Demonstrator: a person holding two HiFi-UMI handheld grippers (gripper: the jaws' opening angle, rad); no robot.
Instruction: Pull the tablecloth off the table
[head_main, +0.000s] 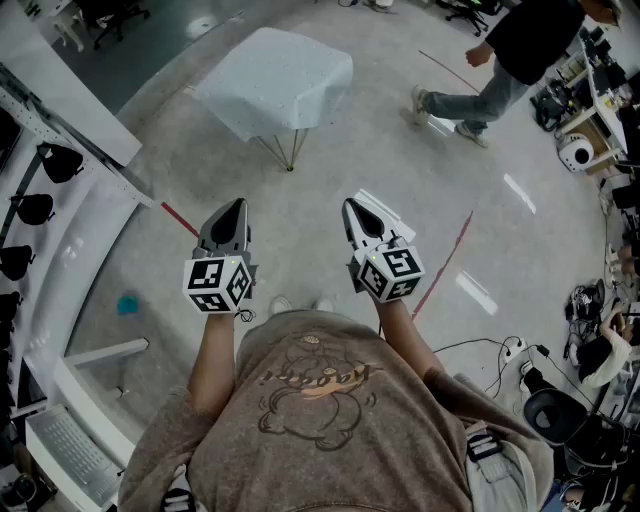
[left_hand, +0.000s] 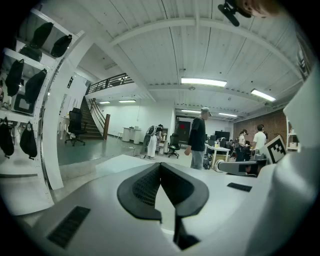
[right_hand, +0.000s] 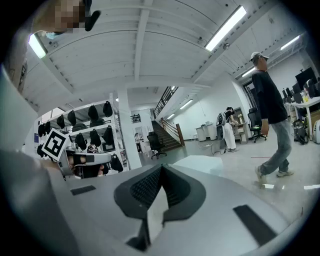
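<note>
**Item: tablecloth** (head_main: 275, 85). Pale, finely speckled cloth draped over a small surface (head_main: 293, 128) on thin splayed legs (head_main: 290, 152).
- Drape: covers the whole top, and the corners hang in soft points below the edge.
- Position: well ahead of both tools, with open floor between.

**Handling (judged).**
- Light, limp fabric that will bunch and slide rather than hold its shape.
- Not fragile and probably not slippery in a pinch.
- The surface under it looks light on its slim legs, so a sharp tug may drag or tip it.

**Where to take hold (judged).** The hanging corner or hem on the side of the surface nearest the tools. There the cloth is free of the top and thin enough to pinch, so one tool per near corner would suit.

**Left tool** (head_main: 236, 208). Jaws closed together with nothing between them. It is held far short of the surface.

**Right tool** (head_main: 353, 207). Jaws likewise closed and empty. It is level with the left one and equally far from the surface.

**Containers.**
- On the cloth: none shows, and the top reads as bare fabric.
- Left of the surface: white shelving (head_main: 60, 120) carries dark bags (head_main: 58, 160) hung in a row. Their contents cannot be seen.

**Other.** A person (head_main: 505, 60) walks to the right of the surface, well apart from it.
</note>
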